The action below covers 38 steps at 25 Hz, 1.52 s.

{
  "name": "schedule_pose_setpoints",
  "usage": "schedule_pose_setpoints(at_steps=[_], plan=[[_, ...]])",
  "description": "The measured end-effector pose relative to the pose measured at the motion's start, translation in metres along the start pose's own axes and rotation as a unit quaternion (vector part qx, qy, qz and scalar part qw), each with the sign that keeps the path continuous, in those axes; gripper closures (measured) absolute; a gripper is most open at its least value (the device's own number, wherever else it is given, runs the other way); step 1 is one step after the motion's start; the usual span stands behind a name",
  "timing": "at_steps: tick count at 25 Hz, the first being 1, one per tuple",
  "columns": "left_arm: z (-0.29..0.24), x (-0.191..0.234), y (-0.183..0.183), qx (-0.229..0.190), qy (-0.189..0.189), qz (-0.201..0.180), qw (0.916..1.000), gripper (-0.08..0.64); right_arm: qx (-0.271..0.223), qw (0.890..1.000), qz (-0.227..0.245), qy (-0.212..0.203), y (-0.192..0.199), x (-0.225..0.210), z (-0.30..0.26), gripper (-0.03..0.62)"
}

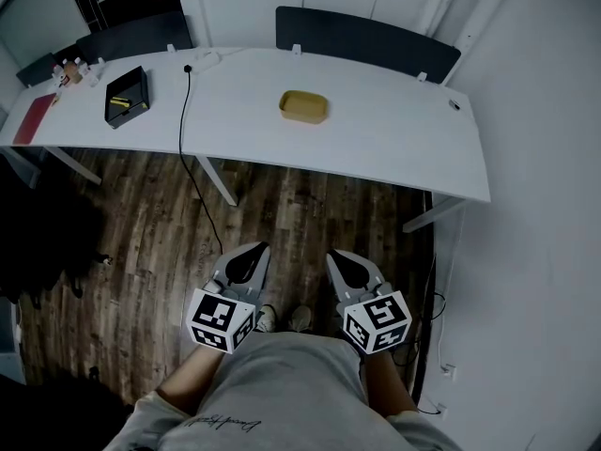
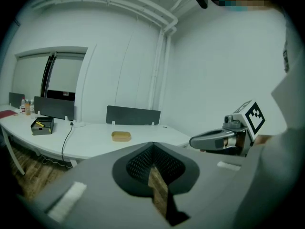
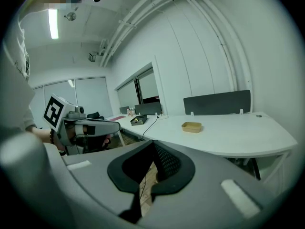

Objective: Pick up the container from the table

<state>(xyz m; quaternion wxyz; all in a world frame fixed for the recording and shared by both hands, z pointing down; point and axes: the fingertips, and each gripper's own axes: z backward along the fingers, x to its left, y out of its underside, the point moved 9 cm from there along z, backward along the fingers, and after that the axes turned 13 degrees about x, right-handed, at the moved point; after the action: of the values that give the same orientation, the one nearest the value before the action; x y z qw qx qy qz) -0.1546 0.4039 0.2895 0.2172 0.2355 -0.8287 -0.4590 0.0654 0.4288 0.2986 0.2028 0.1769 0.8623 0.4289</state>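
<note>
The container (image 1: 303, 106) is a shallow tan tray lying on the white table (image 1: 394, 130), right of its middle and far ahead of me. It also shows small in the left gripper view (image 2: 121, 136) and the right gripper view (image 3: 191, 126). My left gripper (image 1: 256, 249) and right gripper (image 1: 335, 256) hang side by side close to my body, above the wooden floor and well short of the table edge. Both point toward the table with their jaws closed together and nothing between them. Each shows in the other's view: right gripper (image 2: 194, 140), left gripper (image 3: 116, 125).
A black box (image 1: 127, 97) with something yellow in it sits at the table's left. Beside it a black cable (image 1: 181, 130) drops to the floor. A red folder (image 1: 36, 117) and small bottles (image 1: 70, 71) lie far left. Dark partition panels (image 1: 366, 40) line the back; a white wall (image 1: 545, 205) runs along the right.
</note>
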Motion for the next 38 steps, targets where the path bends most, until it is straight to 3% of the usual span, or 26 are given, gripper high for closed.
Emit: schedule_pose_setpoints(at_steps=[19, 38], plan=[[-0.02, -0.034, 0.004, -0.005, -0.018, 0.009, 0.9998, 0.558, 0.005, 1.0, 0.007, -0.019, 0.015, -0.038, 0.016, 0.577], [-0.058, -0.005, -0.011, -0.03, -0.018, 0.015, 0.9993, 0.558, -0.005, 1.0, 0.021, -0.01, -0.005, -0.066, -0.014, 0.577]])
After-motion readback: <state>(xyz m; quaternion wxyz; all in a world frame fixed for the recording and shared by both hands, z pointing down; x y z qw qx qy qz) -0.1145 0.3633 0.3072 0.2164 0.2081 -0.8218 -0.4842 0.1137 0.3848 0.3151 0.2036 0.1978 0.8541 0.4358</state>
